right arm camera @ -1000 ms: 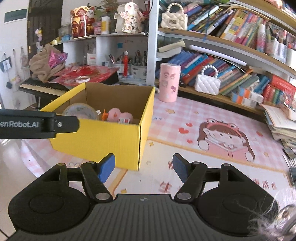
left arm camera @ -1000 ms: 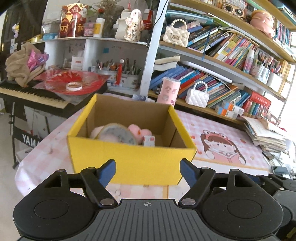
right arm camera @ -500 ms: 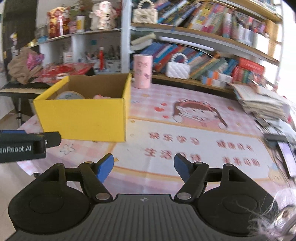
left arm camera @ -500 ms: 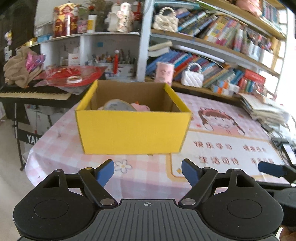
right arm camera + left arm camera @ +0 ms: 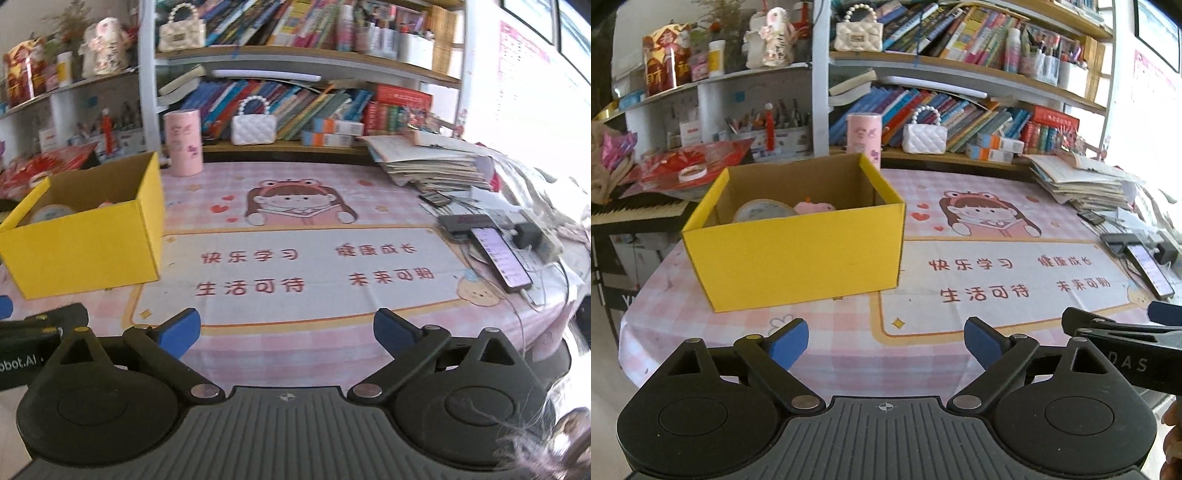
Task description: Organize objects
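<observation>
A yellow cardboard box [image 5: 798, 254] stands on the pink checked tablecloth [image 5: 997, 199], left of the printed mat; it appears again at the left in the right wrist view [image 5: 85, 243]. Inside lie a tape roll [image 5: 762, 210] and a pink soft toy [image 5: 814, 206]. My left gripper [image 5: 884, 341] hangs over the table's near edge, short of the box, its jaws opening with nothing between them. My right gripper [image 5: 286, 328] is over the mat's near edge, jaws also opening and empty. The right gripper's finger [image 5: 1123, 332] shows at the right of the left wrist view.
A pink cylinder [image 5: 183, 142] and a white quilted handbag [image 5: 254, 127] stand at the table's far edge before crowded bookshelves [image 5: 295, 96]. A paper stack [image 5: 428, 166], a phone [image 5: 500, 256] and cables fill the right side. A keyboard [image 5: 631, 212] stands left.
Both grippers have drawn back from the box toward the table's near edge and rolled level. Both pairs of jaws stand wider apart, the right most of all.
</observation>
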`<state>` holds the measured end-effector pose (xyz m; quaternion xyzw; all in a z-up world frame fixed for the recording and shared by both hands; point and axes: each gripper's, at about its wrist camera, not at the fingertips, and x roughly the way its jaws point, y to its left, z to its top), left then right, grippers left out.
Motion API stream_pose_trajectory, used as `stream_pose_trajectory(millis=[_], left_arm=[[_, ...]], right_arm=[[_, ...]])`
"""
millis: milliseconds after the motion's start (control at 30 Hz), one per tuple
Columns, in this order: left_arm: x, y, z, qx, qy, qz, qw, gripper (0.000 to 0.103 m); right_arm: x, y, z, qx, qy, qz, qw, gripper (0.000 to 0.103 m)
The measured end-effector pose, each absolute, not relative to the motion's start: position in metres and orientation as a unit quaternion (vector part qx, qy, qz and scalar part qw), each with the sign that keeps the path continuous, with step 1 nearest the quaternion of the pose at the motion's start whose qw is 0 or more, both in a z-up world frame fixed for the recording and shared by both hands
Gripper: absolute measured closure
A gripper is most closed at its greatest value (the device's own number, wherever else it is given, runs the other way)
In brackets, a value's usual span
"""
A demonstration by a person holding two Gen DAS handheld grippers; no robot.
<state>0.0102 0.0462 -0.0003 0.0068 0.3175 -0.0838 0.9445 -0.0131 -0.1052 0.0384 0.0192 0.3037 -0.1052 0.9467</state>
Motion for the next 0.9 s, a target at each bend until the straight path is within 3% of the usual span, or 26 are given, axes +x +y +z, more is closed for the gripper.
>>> stream_pose_trajectory(millis=[900], left_arm=[[-0.004, 0.021, -0.001, 0.042, 0.324, -0.052, 0.944, 0.001]], right_arm=[[-0.03, -0.121, 0.031, 0.012, 0.322, -0.119, 0.939, 0.0]])
